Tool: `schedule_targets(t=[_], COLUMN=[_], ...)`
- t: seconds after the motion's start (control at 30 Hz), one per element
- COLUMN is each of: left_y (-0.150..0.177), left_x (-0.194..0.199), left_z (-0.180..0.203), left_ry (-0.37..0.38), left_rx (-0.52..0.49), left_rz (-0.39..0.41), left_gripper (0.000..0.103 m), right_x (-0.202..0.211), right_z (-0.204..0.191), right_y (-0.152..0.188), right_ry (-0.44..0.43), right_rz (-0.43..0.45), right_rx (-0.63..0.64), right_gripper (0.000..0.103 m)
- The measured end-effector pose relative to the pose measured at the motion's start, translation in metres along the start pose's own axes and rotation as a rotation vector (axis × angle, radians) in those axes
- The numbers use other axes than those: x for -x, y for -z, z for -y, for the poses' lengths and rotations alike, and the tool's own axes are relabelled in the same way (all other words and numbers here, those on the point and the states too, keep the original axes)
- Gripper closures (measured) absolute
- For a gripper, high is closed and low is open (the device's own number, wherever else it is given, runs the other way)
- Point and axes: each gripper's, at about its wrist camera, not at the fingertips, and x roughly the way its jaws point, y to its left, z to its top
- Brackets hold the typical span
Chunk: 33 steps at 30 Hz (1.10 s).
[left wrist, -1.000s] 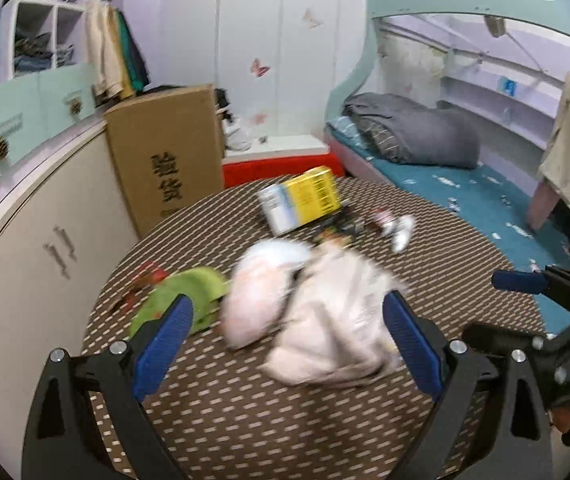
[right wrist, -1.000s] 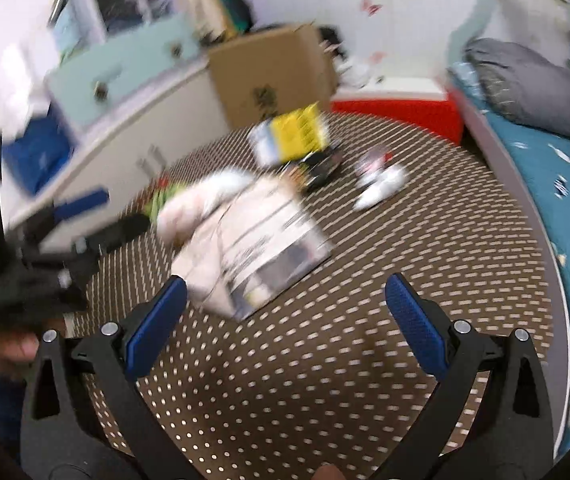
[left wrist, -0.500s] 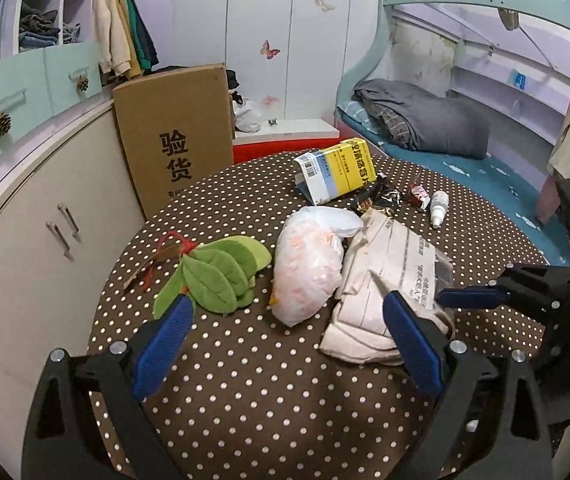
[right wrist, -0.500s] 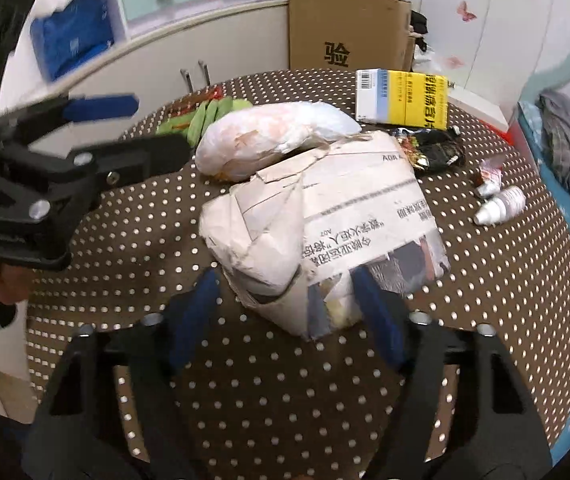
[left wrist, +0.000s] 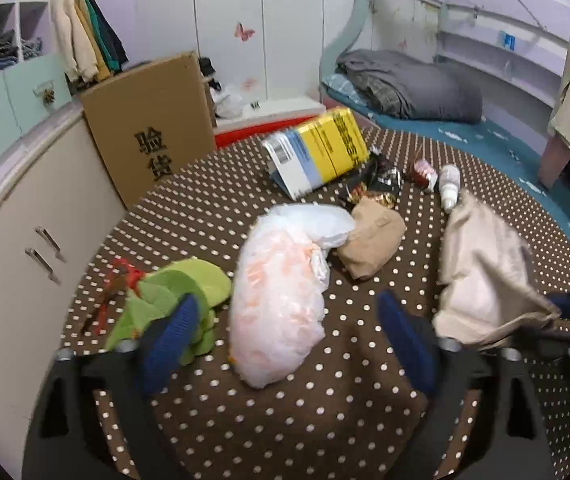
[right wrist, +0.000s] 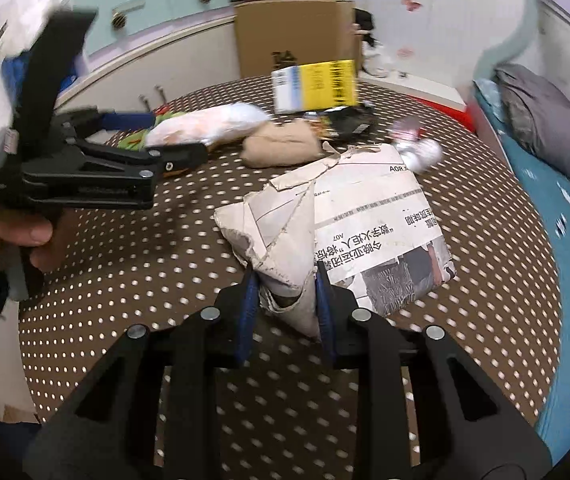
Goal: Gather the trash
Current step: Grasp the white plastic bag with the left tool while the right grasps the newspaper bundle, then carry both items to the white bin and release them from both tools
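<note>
right gripper (right wrist: 285, 300): our jaws are clamped on the near corner of the newspaper (right wrist: 349, 236), bottom centre of the right wrist view.
left gripper (left wrist: 285, 344): our jaws are wide open, holding nothing; they straddle the near end of the plastic bag (left wrist: 281, 292) at lower centre of the left wrist view.
newspaper: a crumpled folded bundle, centre right in the right wrist view, right edge in the left wrist view (left wrist: 485, 276); we cannot tell whether its far end touches the counter (right wrist: 125, 272).
plastic bag: white with orange contents, lying on the counter (left wrist: 285, 432), centre frame.
green leaves (left wrist: 173, 300): left of the bag, partly behind our left finger.
brown wad (left wrist: 373, 240): touching the bag's upper right end.
yellow box (left wrist: 317, 152): upper centre, tilted up.
wrappers (left wrist: 381, 184): just below right of the box.
small bottle (left wrist: 449, 186): right of the wrappers.
carton (left wrist: 149, 120): upper left, at the counter's far edge.
</note>
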Motion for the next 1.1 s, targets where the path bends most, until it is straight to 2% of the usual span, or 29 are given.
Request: schedule_targets(t=[0.07, 0.17, 0.43, 0.63, 0.9, 1.1], left_y=[0.001, 0.003, 0.009, 0.003, -0.018, -0.042], left_x=[-0.008, -0.007, 0.024, 0.045, 0.066, 0.078], left_z=[0.001, 0.002, 0.004, 0.009, 0.036, 0.074], left_ry=[0.01, 0.034, 0.073, 0.09, 0.148, 0.196], left_rx=[0.013, 0.05, 0.159, 0.194, 0.181, 0.142], left_rz=[-0.033, -0.032, 0.03, 0.078, 0.133, 0.177], left_gripper=[0.063, 0.069, 0.071, 0.071, 0.071, 0.071], right_x=[0.006, 0.015, 0.038, 0.055, 0.082, 0.112], right_z=[0.01, 0.023, 0.047, 0.057, 0.085, 0.117], right_y=[0.001, 0.003, 0.002, -0.003, -0.007, -0.004], right_ry=[0.014, 0.015, -0.008, 0.003, 0.028, 0.062], right_rz=[0.015, 0.047, 0.118, 0.164, 0.239, 0.31], right_rx=[-0.025, -0.063, -0.144, -0.16, -0.204, -0.276], right_gripper=[0.076, 0.077, 0.077, 0.077, 0.077, 0.077])
